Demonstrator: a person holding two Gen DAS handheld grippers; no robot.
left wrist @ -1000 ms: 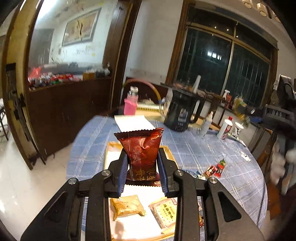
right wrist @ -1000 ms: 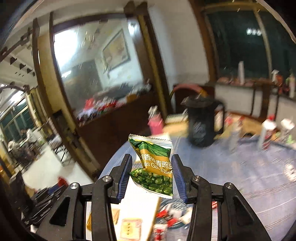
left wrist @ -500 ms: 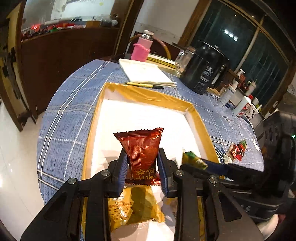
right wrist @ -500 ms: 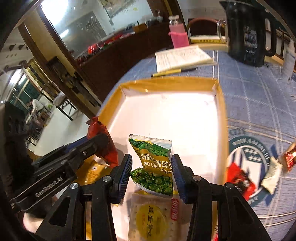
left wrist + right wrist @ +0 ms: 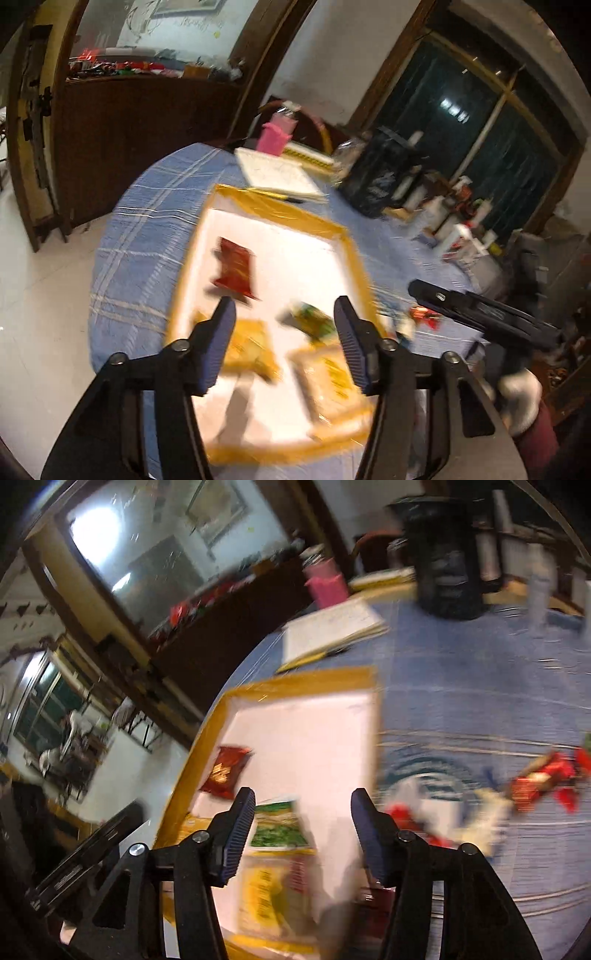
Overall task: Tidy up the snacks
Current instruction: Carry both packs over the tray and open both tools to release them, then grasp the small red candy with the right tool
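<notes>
Left wrist view, blurred: left gripper (image 5: 284, 317) jaws have just been opening and stand apart with nothing between the pads. Red snack packet (image 5: 234, 271) lies on the white floor of the yellow-rimmed tray (image 5: 280, 212), beyond the fingertips. Green snack packet (image 5: 312, 323) lies nearer, right of centre. Yellow packets lie at the tray's near end.

Right wrist view: right gripper (image 5: 303, 814) jaws also just opened, holding nothing; the green packet (image 5: 279, 827) lies flat just beside the left finger. Loose red sweets (image 5: 539, 777) sit on the blue checked tablecloth (image 5: 480, 686), outside the tray.
</notes>
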